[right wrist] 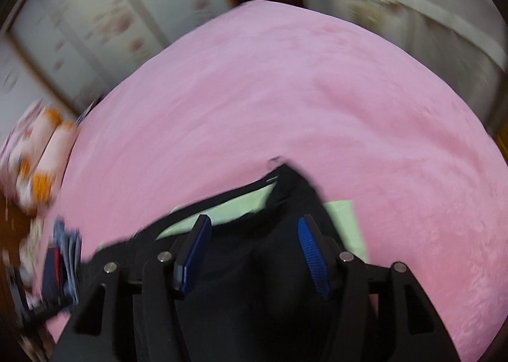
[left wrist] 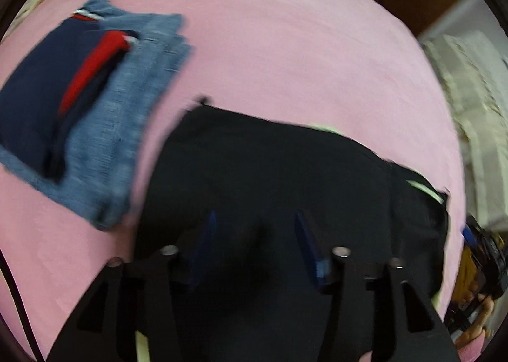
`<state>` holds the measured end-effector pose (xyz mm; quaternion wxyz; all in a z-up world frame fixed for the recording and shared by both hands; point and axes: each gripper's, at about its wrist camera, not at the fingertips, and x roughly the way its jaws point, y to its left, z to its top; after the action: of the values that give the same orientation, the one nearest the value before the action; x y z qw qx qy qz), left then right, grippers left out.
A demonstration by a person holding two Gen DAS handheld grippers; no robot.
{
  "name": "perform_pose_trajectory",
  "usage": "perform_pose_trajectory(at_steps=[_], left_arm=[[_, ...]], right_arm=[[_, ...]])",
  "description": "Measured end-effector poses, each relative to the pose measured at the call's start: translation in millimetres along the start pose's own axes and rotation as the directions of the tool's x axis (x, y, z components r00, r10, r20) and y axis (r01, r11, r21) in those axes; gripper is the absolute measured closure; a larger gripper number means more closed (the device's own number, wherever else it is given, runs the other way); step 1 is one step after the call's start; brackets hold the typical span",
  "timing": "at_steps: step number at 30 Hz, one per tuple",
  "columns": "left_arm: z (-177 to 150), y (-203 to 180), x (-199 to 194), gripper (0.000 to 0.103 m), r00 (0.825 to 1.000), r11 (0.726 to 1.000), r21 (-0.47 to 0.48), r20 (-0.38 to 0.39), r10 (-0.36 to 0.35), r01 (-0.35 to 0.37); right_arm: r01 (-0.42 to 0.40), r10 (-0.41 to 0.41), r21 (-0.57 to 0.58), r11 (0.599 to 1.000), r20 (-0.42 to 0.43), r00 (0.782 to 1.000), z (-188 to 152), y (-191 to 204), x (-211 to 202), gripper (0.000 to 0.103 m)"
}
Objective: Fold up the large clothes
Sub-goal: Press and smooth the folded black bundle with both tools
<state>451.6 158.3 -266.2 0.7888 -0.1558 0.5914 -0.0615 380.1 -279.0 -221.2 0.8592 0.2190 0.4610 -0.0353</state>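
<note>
left wrist view, black garment (left wrist: 270,171) on pink bedspread (left wrist: 285,44), folded jeans (left wrist: 127,108) beside

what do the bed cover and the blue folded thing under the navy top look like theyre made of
Bed cover: looks like soft matte pink plush or fleece, with faint nap mottling; motion blur leaves it open. Blue folded garment: likely denim, going by its faded, flecked blue weave and thick stacked edges.

Soft even light, motion blur, fisheye-warped edges

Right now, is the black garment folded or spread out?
Folded: the black garment lies as a compact block on the pink blanket, green lining showing at its edges.
</note>
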Motion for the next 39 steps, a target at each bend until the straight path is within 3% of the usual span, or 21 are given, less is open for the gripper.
perform_pose_trajectory(at_steps=[3,5,7,9,11,13,15,20,24,25,26,28,30,35,39], left_arm=[[-16,-27,7,0.042,0.996,0.995,0.059,-0.011,-0.085,0.085],[-23,-44,13,0.042,0.993,0.988,0.100,-0.030,-0.118,0.120],[-28,-59,22,0.042,0.990,0.981,0.137,-0.046,-0.131,0.136],[-29,-73,31,0.042,0.988,0.974,0.171,-0.055,-0.144,0.151],[-28,-83,43,0.042,0.989,0.968,0.201,-0.054,-0.139,0.148],[-25,-88,55,0.043,0.993,0.970,0.212,-0.052,-0.110,0.119],[-19,-91,64,0.043,0.994,0.973,0.207,-0.055,-0.097,0.107],[-12,-82,80,0.044,0.998,0.975,0.211,-0.010,-0.066,0.067],[-8,-73,81,0.044,0.998,0.975,0.218,0.041,-0.054,0.044],[-7,-69,79,0.044,0.997,0.976,0.214,0.052,-0.058,0.046],[-5,-65,78,0.044,0.997,0.977,0.210,0.061,-0.055,0.041],[-2,-59,76,0.044,0.996,0.979,0.203,0.077,-0.044,0.027],[1,-49,74,0.044,0.995,0.982,0.186,0.097,-0.028,0.009],[13,-26,77,0.044,0.992,0.992,0.118,0.121,0.035,-0.050],[17,-8,74,0.044,0.988,0.991,0.102,0.137,0.068,-0.083]], right_arm=[[-0.086,0.082,-0.104,0.991,-0.039,0.996,-22,37,3,0.047],[-0.160,0.148,-0.163,0.974,-0.081,0.986,-40,64,8,0.057],[-0.214,0.188,-0.212,0.954,-0.134,0.973,-61,88,18,0.082],[-0.241,0.200,-0.239,0.940,-0.184,0.962,-76,107,33,0.096],[-0.282,0.234,-0.237,0.930,-0.215,0.948,-90,122,45,0.103],[-0.306,0.246,-0.243,0.920,-0.249,0.937,-101,135,61,0.103],[-0.279,0.205,-0.275,0.920,-0.268,0.941,-111,146,79,0.103],[-0.290,0.228,-0.256,0.922,-0.247,0.942,-104,133,109,0.103],[-0.385,0.315,-0.248,0.889,-0.279,0.907,-94,118,120,0.103],[-0.346,0.279,-0.301,0.889,-0.242,0.929,-91,114,117,0.103],[-0.334,0.272,-0.310,0.890,-0.225,0.935,-88,111,116,0.103],[-0.242,0.201,-0.295,0.924,-0.164,0.966,-73,90,113,0.103],[-0.263,0.234,-0.212,0.941,-0.154,0.960,-60,62,111,0.103],[-0.087,0.076,-0.220,0.972,-0.059,0.995,-45,16,99,0.103],[0.078,-0.077,-0.175,0.981,0.017,0.997,-33,-19,88,0.103]])
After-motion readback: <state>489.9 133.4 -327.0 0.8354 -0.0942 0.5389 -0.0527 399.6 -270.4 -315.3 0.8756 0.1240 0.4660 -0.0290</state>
